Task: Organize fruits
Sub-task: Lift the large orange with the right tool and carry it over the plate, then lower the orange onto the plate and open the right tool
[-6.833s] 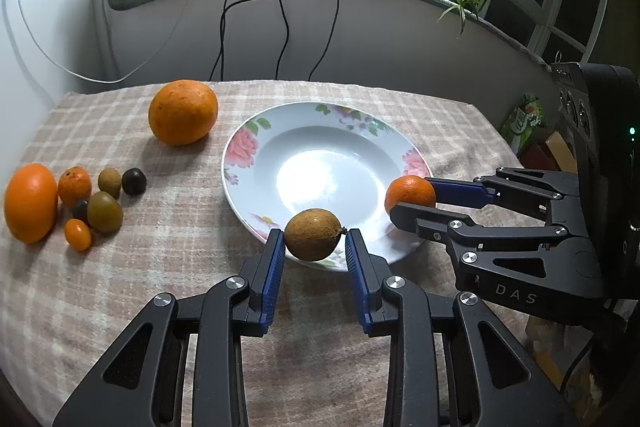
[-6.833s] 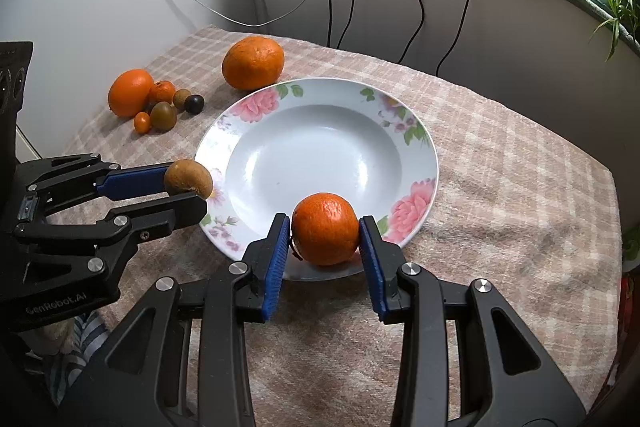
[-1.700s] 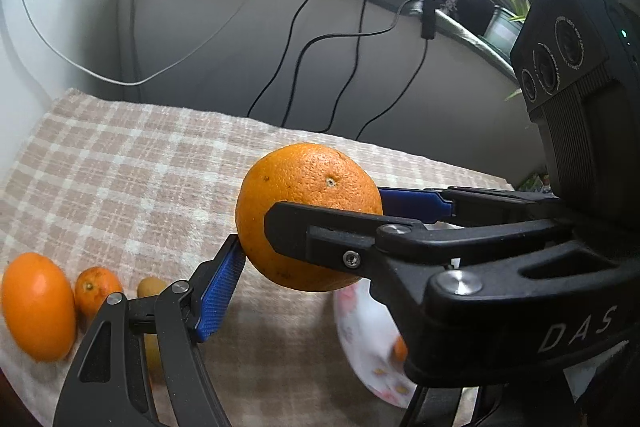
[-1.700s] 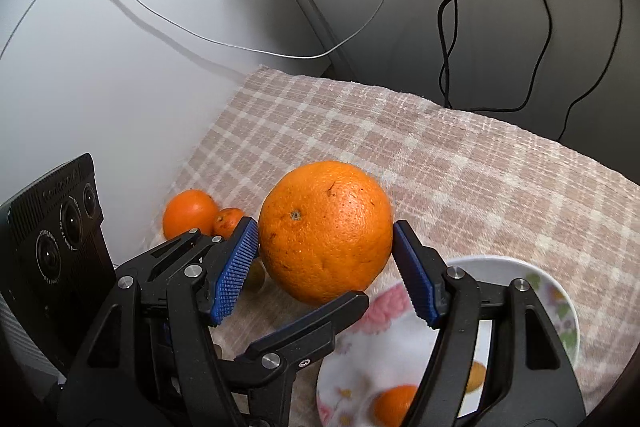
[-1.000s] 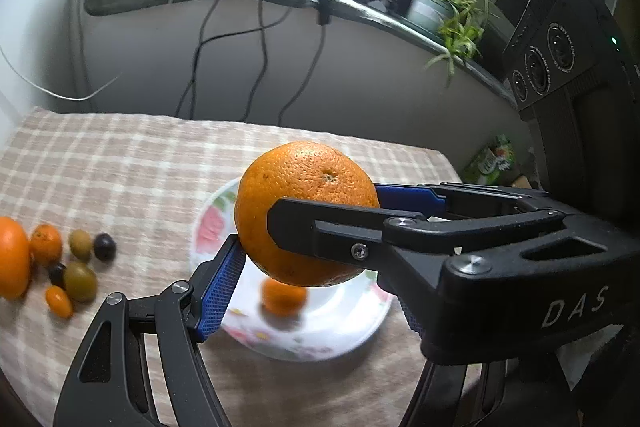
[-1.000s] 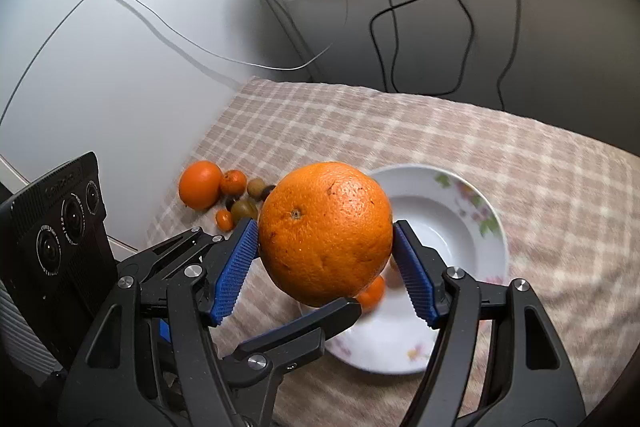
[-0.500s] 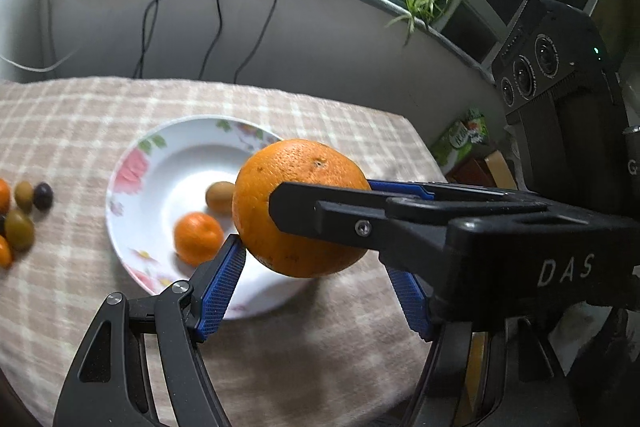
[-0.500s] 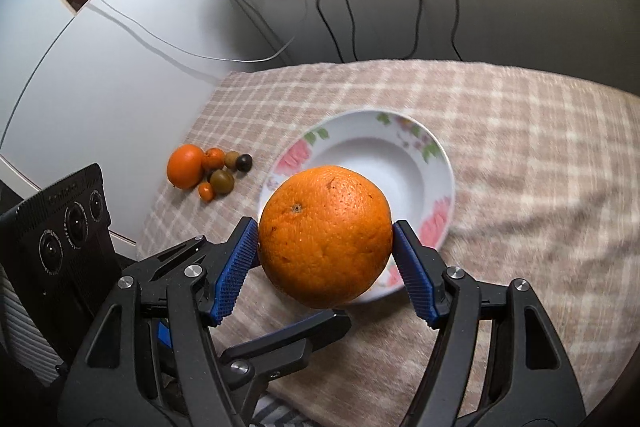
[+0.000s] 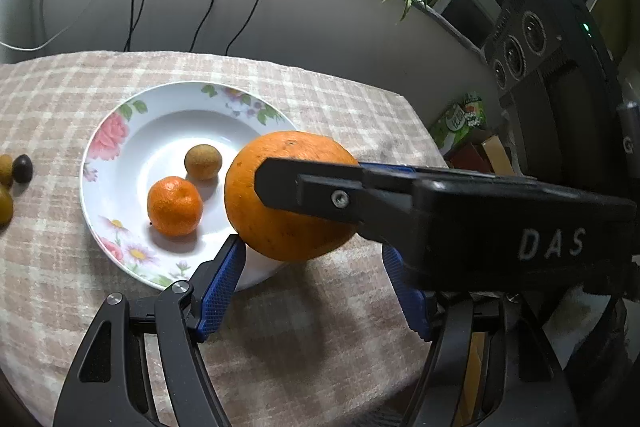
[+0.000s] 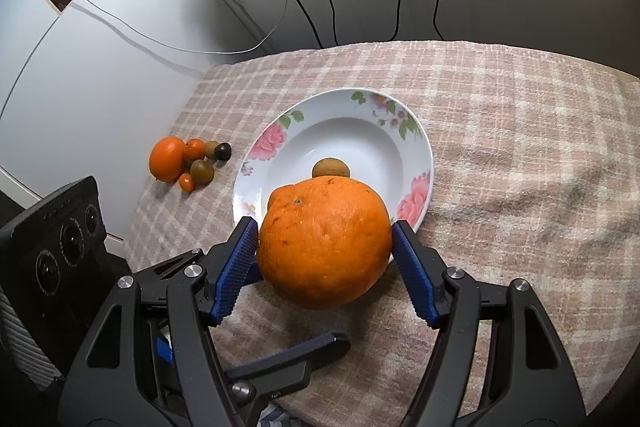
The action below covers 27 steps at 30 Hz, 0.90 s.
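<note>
1. My right gripper [image 10: 324, 263] pinches the big orange [image 10: 324, 243] btwn its blue pads, held over the near rim of the floral plate [image 10: 416, 143].
2. My left gripper [image 9: 316, 291] is spread wide, pads clear of the orange [image 9: 280, 203], which sits just above them.
3. On the plate [image 9: 120, 131]: a mandarin [image 9: 174, 205] and a brown kiwi-like fruit [image 9: 203, 161], close together.
4. Small fruits [image 10: 188, 163] cluster on the checked cloth [image 10: 500, 131], left of the plate, w/ one more orange [image 10: 166, 159].
</note>
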Tool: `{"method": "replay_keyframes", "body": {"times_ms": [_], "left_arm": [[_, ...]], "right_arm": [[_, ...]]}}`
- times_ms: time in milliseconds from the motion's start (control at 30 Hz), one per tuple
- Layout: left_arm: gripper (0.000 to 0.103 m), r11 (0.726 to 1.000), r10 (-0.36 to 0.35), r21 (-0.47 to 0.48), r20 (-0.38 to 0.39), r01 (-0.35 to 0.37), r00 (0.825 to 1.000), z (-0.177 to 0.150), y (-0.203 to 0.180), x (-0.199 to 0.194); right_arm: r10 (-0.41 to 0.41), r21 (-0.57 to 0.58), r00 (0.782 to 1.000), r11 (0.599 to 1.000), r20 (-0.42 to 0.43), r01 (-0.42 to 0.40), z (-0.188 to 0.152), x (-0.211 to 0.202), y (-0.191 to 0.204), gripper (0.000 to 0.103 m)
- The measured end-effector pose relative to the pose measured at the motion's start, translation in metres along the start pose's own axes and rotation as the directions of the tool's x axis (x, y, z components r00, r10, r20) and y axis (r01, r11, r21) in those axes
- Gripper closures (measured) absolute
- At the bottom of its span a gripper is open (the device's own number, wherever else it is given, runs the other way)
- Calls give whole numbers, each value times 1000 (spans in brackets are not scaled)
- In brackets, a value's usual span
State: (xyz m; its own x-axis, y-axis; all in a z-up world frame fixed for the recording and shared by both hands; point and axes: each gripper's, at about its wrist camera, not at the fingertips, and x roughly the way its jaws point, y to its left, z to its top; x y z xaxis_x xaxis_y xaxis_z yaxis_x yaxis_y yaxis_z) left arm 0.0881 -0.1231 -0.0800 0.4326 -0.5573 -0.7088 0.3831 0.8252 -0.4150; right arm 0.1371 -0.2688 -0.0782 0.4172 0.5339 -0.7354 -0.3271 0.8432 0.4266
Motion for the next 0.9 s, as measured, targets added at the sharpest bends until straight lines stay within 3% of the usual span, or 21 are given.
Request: {"method": "replay_keyframes", "body": {"times_ms": [200, 533, 900], "left_arm": [[33, 1000, 10, 10, -1, -10, 1000, -1, -2, 2], [33, 1000, 6, 14, 40, -6, 999, 3, 2, -12], [33, 999, 45, -5, 52, -45, 998, 2, 17, -19]], "right_arm": [[-26, 15, 1000, 1000, -10, 26, 2, 7, -3, 32], [-33, 22, 997, 999, 67, 31, 12, -12, -3, 31], [-40, 20, 995, 999, 88, 38, 13, -14, -5, 31]]}}
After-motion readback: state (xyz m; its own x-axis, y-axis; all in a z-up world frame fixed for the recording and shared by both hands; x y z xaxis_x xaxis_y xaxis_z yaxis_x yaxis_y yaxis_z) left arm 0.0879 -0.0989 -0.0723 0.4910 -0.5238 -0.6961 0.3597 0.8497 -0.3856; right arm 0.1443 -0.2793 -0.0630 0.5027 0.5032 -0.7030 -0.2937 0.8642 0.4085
